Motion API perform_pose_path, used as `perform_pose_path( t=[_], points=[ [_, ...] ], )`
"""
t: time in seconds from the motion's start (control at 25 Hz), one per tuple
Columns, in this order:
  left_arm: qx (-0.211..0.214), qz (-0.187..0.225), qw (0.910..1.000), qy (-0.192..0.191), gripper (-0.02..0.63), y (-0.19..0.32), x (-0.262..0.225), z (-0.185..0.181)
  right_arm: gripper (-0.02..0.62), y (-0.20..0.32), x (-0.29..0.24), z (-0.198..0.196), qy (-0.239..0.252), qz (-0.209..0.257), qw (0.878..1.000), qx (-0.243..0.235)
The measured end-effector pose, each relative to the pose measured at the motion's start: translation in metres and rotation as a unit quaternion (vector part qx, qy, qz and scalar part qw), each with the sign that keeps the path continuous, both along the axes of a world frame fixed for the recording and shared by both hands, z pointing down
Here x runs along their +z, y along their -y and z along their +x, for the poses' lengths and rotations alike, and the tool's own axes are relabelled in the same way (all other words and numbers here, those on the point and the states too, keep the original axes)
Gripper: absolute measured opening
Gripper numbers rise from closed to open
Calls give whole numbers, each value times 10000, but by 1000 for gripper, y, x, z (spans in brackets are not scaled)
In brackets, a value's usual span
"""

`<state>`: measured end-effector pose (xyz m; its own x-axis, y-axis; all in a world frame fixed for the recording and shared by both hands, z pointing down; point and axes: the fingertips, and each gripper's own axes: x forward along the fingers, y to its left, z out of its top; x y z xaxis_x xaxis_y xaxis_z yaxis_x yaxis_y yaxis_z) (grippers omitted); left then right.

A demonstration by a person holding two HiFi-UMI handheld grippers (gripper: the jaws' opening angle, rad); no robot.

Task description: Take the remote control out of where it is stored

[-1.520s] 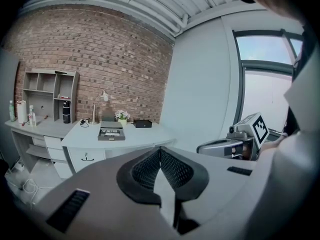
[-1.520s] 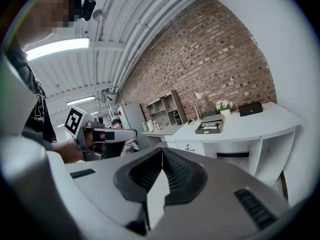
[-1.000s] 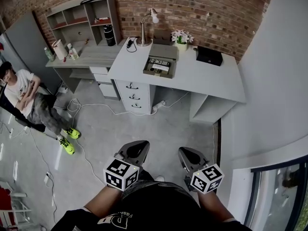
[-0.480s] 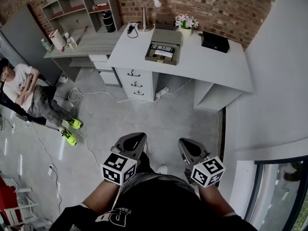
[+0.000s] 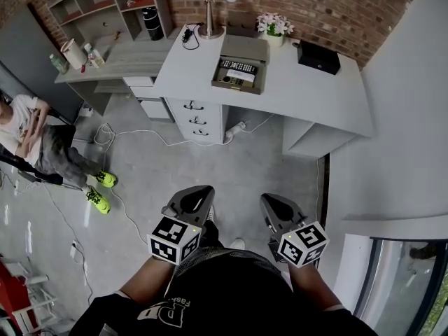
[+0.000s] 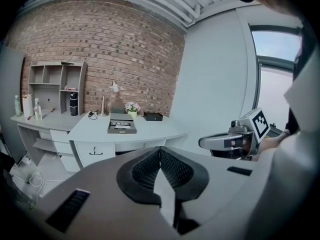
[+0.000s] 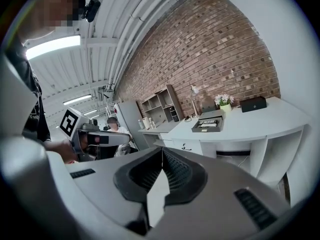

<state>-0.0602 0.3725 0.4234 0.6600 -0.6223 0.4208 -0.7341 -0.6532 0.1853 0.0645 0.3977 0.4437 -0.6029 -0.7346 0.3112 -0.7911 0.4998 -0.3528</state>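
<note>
A brick wall (image 5: 336, 12) runs behind the furniture, and a grey floor (image 5: 210, 173) lies between it and the person holding the grippers. A white desk (image 5: 308, 93) with a stack of drawers (image 5: 196, 121) stands against the wall. Beside it is a lower grey desk (image 5: 126, 54) carrying an open shelf unit (image 5: 105, 9). A seated person (image 5: 35, 135) is off to the left of the head view, near the grey desk. The left gripper (image 6: 160, 150) is held out over the floor, well apart from the desk. Its jaws are pressed fully together with nothing between them, and it touches nothing. The right gripper (image 7: 162, 151) is held alongside it, its jaws also closed tip to tip on nothing. On the white desk, an open grey case (image 5: 240, 75) sits near the front edge with its lid tilted up at the back. A desk lamp (image 5: 213, 9) stands behind and left of it, and a black box (image 5: 318, 57) lies to its right. A small pot of flowers (image 5: 274, 26) sits between the case and the black box, against the wall. The remote control (image 5: 238, 66) lies flat inside the case, across its rear part.
</note>
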Motion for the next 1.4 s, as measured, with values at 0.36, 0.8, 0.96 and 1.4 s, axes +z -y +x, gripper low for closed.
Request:
perform_pose_path(
  t=[0.36,0.8,0.96,1.4],
  points=[
    [136,-38,9999,-72,8,70,-1,-19,6,70,-1,-26,-128,-98,9999,20],
    [398,214,9990,17,8,148,-9,-55,6,143,-11,-54,-249,-133,9990,345],
    [523,210,9984,-2,8,165,-6,-66,6,161,-12,-64,-208,-175,9984,502],
    [701,80,9974,-116,8,186,-1,-76,6,174,-16,-73,-353,-148,9969,683]
  ],
)
